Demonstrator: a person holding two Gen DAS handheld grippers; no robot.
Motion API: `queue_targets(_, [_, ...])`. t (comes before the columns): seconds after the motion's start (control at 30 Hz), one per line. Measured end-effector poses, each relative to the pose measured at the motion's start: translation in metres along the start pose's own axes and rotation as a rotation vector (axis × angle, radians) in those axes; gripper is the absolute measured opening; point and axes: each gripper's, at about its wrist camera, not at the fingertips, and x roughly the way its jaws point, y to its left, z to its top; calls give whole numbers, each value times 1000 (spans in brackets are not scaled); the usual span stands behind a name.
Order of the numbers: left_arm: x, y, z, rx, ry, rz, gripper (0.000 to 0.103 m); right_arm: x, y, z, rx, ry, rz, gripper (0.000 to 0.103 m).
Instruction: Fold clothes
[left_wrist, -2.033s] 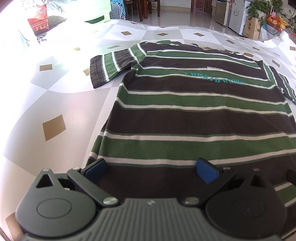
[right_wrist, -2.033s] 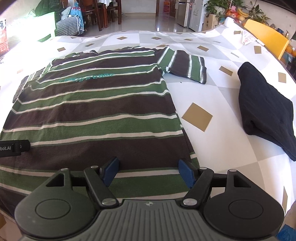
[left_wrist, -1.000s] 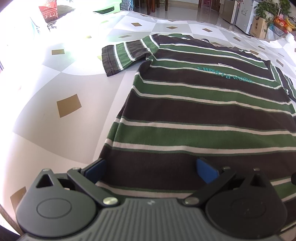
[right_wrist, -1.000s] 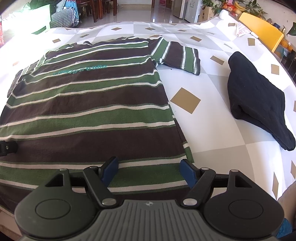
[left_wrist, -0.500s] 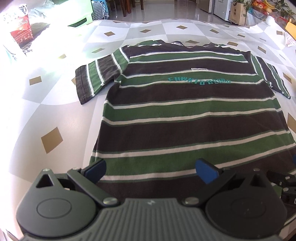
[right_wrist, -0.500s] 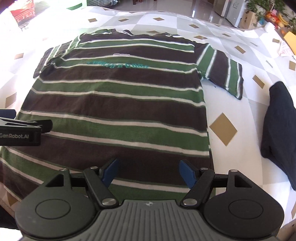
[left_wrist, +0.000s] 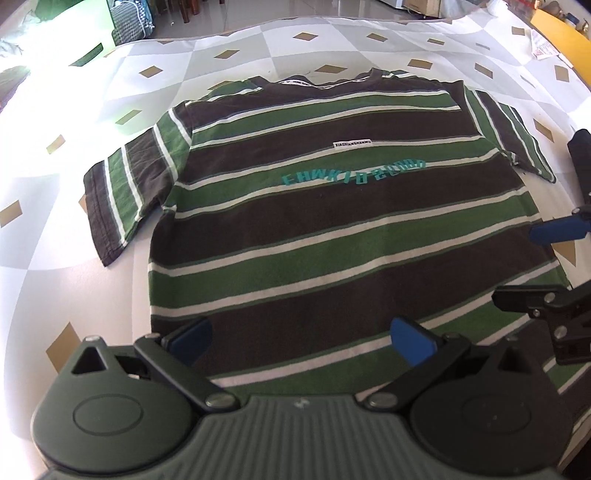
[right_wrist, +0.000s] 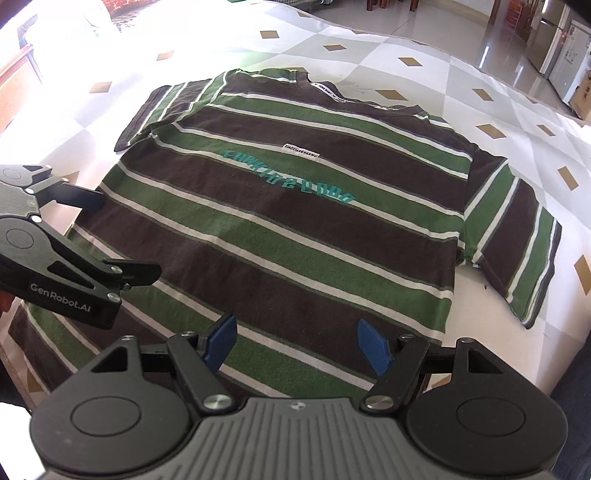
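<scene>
A striped shirt (right_wrist: 288, 221) in green, brown and white lies flat on the counter (right_wrist: 424, 74), which has a white cloth with little gold diamonds. The right hand-held gripper (right_wrist: 297, 345) hangs over the shirt's bottom edge with its blue fingers (right_wrist: 373, 345) wide apart and nothing between them. The left hand-held gripper (right_wrist: 125, 236) pokes in from the left side.

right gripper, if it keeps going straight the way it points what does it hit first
Most likely the striped t-shirt: the right gripper points down at its lower half, fingers open and empty, with nothing in between. Depth is unclear, so the exact stripe it meets is a guess.
</scene>
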Motion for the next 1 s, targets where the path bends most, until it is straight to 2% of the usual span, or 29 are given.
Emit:
queue_targets(0.17, [12,3,8,0,-25,-2,103,17,-6,4,20,11,-12,71])
queue_targets(0.3, [25,9,13,-55,-11,4,103,24,-11,3,17,13,-24,71])
queue_targets(0.47, [35,13,14,-65,0,3,103,25,-22,0,23,4,-19,71])
queue_targets(0.6, [37,18,13,-74,-6,27,103,25,-31,-2,46,5,-34,71])
queue_targets(0.77, [36,31,12,-131,-6,57,103,24,-35,-3,50,8,-52,71])
queue_targets(1.0, [37,32,12,-139,-8,64,103,26,-34,0,53,21,-65,73])
